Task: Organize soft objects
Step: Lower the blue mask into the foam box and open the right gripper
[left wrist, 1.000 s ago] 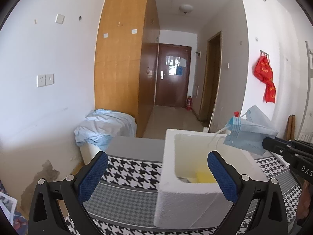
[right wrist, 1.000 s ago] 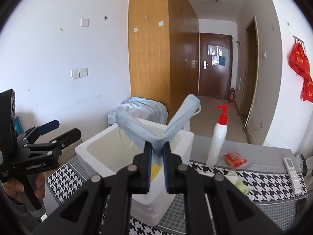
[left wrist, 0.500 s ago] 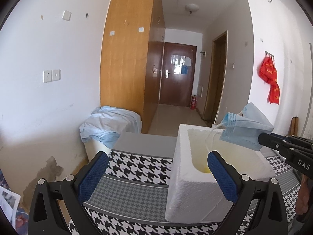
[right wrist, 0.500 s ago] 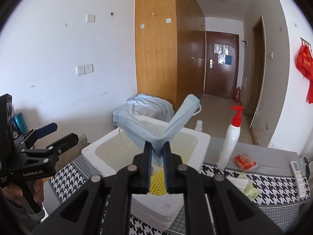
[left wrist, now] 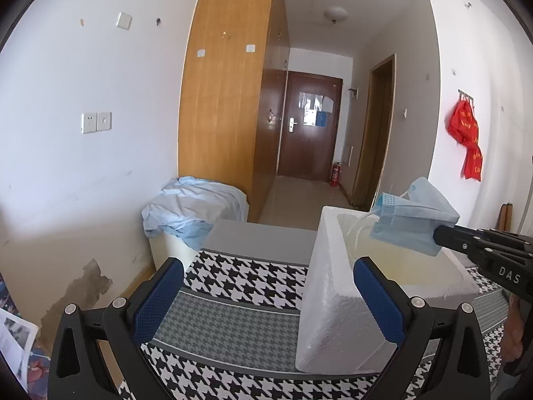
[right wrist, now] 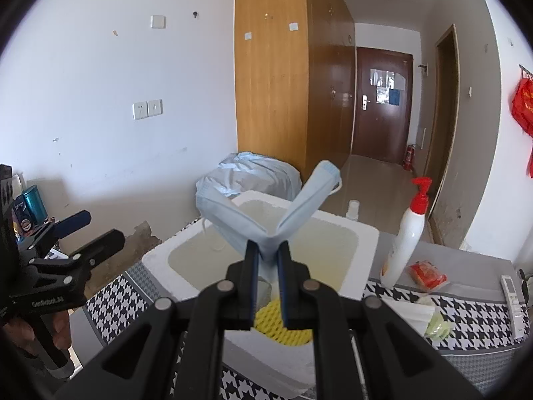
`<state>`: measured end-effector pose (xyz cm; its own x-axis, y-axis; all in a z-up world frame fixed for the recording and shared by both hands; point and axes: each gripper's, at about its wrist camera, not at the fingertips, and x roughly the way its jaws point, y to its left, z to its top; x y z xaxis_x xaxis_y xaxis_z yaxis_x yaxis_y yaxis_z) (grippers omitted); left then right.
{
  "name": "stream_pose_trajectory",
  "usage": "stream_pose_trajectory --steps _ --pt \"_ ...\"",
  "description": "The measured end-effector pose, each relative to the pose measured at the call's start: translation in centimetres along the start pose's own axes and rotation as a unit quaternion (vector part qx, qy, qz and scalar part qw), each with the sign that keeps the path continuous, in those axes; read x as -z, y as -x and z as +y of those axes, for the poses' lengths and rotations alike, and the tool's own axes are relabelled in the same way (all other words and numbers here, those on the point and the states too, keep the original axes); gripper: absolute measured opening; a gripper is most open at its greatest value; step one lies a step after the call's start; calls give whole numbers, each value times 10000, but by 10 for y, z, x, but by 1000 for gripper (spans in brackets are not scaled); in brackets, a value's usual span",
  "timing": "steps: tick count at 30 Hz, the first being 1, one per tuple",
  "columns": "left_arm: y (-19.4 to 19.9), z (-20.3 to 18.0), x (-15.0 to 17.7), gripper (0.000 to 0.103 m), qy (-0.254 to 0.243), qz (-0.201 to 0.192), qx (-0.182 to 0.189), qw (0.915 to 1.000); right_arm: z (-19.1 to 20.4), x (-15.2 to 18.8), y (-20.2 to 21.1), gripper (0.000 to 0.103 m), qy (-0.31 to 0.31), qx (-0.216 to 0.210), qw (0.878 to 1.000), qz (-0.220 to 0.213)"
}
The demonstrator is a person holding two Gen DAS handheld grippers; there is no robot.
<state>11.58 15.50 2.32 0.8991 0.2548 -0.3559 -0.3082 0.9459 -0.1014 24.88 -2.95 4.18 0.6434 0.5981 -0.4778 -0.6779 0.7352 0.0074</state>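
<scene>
Right gripper [right wrist: 267,256] pinches a folded blue mask [right wrist: 266,213] above the foam box [right wrist: 363,233] (left gripper [left wrist: 268,295] open)

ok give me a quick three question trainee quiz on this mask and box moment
1. True or false: the right gripper is shut on the blue face mask.
2. Where is the mask relative to the white foam box? A) lying on the houndstooth cloth B) held above the box opening C) hanging on the wall
3. Fill in: the left gripper is ____ and holds nothing.

Key: 1 true; 2 B; 3 open
</scene>
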Motion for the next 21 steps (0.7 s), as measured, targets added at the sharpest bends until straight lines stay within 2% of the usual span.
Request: stream_pose_trajectory --steps 8,10,11,12,21 --pt "2 5 4 102 35 9 -37 10000 3 0 -14 16 -40 -80 9997 212" --pt "1 6 4 102 23 26 -49 10000 3 1 -15 35 -68 -87 9997 232" --pt "1 6 4 102 27 22 -65 10000 3 1 -15 54 -57 -79 9997 240" --pt "1 6 4 102 36 23 -77 10000 4 1 -14 65 -46 -69 9997 223" --pt "2 3 4 102 -17 25 -72 10000 7 0 -6 66 -6 -156 9998 86"
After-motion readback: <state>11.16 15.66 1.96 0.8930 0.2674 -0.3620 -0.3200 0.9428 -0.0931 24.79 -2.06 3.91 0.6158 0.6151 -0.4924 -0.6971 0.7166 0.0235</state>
